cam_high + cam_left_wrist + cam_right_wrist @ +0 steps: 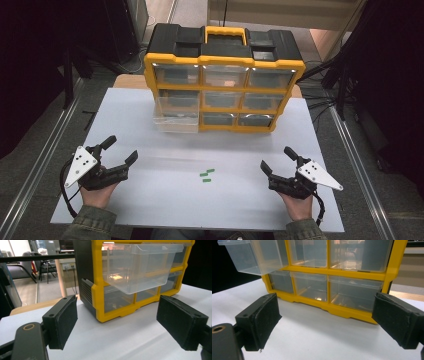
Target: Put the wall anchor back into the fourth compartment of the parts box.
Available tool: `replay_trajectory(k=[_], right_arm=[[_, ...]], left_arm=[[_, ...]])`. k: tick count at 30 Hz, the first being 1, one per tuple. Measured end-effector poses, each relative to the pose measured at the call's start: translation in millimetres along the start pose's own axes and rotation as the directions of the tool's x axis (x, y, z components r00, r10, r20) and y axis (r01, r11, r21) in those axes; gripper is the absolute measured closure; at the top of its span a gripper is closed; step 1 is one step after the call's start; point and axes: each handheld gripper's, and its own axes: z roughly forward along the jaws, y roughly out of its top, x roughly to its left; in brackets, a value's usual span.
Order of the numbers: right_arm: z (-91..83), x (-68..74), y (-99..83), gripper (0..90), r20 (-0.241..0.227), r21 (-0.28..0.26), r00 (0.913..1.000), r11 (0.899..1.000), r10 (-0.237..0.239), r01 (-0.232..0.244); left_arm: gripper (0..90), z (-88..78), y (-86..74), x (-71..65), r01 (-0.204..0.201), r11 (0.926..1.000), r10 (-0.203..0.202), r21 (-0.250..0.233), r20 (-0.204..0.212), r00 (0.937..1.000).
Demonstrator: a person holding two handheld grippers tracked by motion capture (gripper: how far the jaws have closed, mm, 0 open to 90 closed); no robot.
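Both hand-held grippers are resting spread wide and empty in front of the yellow drawer organizer [225, 75].

The left gripper [121, 150] is sitting on the white tabletop [165, 185] nearer than the organizer and off its left end, jaws gaping, gripping nothing. The right gripper [278, 160] is lying off its right end, equally splayed and empty. A clear drawer [176, 119] is sticking out from the organizer's lower-left slot. Three small green pieces [206, 174] are lying in front of the organizer, between the grippers and apart from both.
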Motion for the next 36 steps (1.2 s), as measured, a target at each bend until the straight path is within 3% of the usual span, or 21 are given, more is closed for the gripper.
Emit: replay_trajectory(k=[8, 16, 18, 19, 20, 21, 22, 23, 24, 25, 26, 28, 29, 30, 31, 32, 33, 35, 36], right_arm=[[-0.1, 0.4, -0.3, 7.9, -0.001, 0.002, 1.0, 1.0, 0.001, -0.001], [-0.6, -0.9, -0.3, 7.6, 0.006, 0.001, 1.0, 1.0, -0.003, 0.003], [-1.2, -1.2, -0.3, 7.6, 0.009, 0.0, 1.0, 1.0, -0.003, 0.003], [-1.5, -1.6, -0.2, 7.5, 0.009, -0.001, 1.0, 1.0, -0.004, 0.004], [-1.5, -1.6, -0.2, 7.5, 0.009, -0.001, 1.0, 1.0, -0.004, 0.004], [-1.5, -1.7, -0.4, 7.5, 0.009, 0.0, 0.9999, 1.0, -0.005, 0.005], [-1.5, -1.7, -0.4, 7.5, 0.009, 0.0, 0.9999, 1.0, -0.005, 0.005], [-1.5, -1.3, -0.4, 7.5, 0.008, 0.001, 1.0, 1.0, -0.004, 0.004], [-1.5, -1.3, -0.4, 7.5, 0.008, 0.001, 1.0, 1.0, -0.004, 0.004], [-1.3, -1.2, -0.4, 7.5, 0.008, 0.0, 0.9999, 1.0, -0.007, 0.007], [-1.1, -1.3, -0.4, 7.5, 0.008, 0.0, 0.9999, 1.0, -0.011, 0.011], [-0.7, -1.2, -0.5, 7.4, 0.008, 0.002, 0.9999, 1.0, -0.01, 0.01], [-0.7, -1.2, -0.5, 7.4, 0.008, 0.002, 0.9999, 1.0, -0.01, 0.01], [-0.6, -1.0, -0.6, 7.4, 0.006, 0.006, 0.9999, 1.0, -0.009, 0.009], [-0.5, -1.0, -0.7, 7.4, 0.006, 0.007, 0.9999, 1.0, -0.009, 0.009], [-0.5, -1.0, -0.7, 7.4, 0.006, 0.007, 0.9999, 1.0, -0.009, 0.009], [-0.5, -0.7, -0.8, 7.4, 0.006, 0.008, 0.9999, 1.0, -0.012, 0.012], [-0.8, -0.3, -0.9, 7.3, 0.006, 0.009, 0.9999, 1.0, -0.014, 0.014], [-0.8, -0.3, -0.9, 7.3, 0.006, 0.009, 0.9999, 1.0, -0.014, 0.014]], left_arm=[[16.9, 1.7, -0.1, -3.1, -0.005, 0.9999, 0.004, 0.011, 0.035, 0.9994], [16.9, 3.8, -1.1, -5.0, -0.025, 0.9979, 0.023, 0.06, 0.046, 0.9987], [16.9, 4.8, -0.8, -4.3, -0.021, 0.9959, 0.016, 0.088, 0.05, 0.9986], [17.0, 6.3, 0.4, -3.4, -0.015, 0.9916, 0.008, 0.128, 0.062, 0.998], [16.9, 6.3, 0.4, -3.4, -0.015, 0.9916, 0.008, 0.128, 0.062, 0.998], [16.9, 8.1, 1.7, -2.3, -0.016, 0.9841, 0.003, 0.177, 0.073, 0.9973], [16.9, 8.1, 1.7, -2.3, -0.016, 0.9841, 0.003, 0.177, 0.073, 0.9973], [16.9, 10.0, 3.1, -2.3, -0.032, 0.9713, 0.013, 0.236, 0.084, 0.9964], [17.0, 10.0, 3.1, -2.3, -0.032, 0.9713, 0.013, 0.236, 0.084, 0.9964], [16.9, 10.7, 3.5, -3.0, -0.047, 0.9634, 0.025, 0.264, 0.087, 0.9959], [16.9, 12.5, 3.8, -4.6, -0.08, 0.9418, 0.049, 0.327, 0.102, 0.9936], [16.9, 14.5, 2.7, -5.9, -0.11, 0.9156, 0.069, 0.387, 0.118, 0.9906], [16.9, 14.5, 2.7, -5.9, -0.11, 0.9156, 0.069, 0.387, 0.118, 0.9906], [16.9, 16.9, 1.3, -6.7, -0.142, 0.8838, 0.09, 0.446, 0.136, 0.9866], [16.9, 18.2, 0.7, -7.1, -0.148, 0.8707, 0.091, 0.469, 0.142, 0.9856], [16.9, 18.2, 0.7, -7.1, -0.148, 0.8707, 0.091, 0.469, 0.142, 0.9856], [16.9, 21.0, 1.2, -7.1, -0.162, 0.8429, 0.09, 0.513, 0.163, 0.9825], [16.9, 24.2, 4.0, -8.0, -0.181, 0.8134, 0.094, 0.553, 0.182, 0.9788], [16.9, 24.2, 4.0, -8.0, -0.181, 0.8134, 0.094, 0.553, 0.182, 0.9788]])
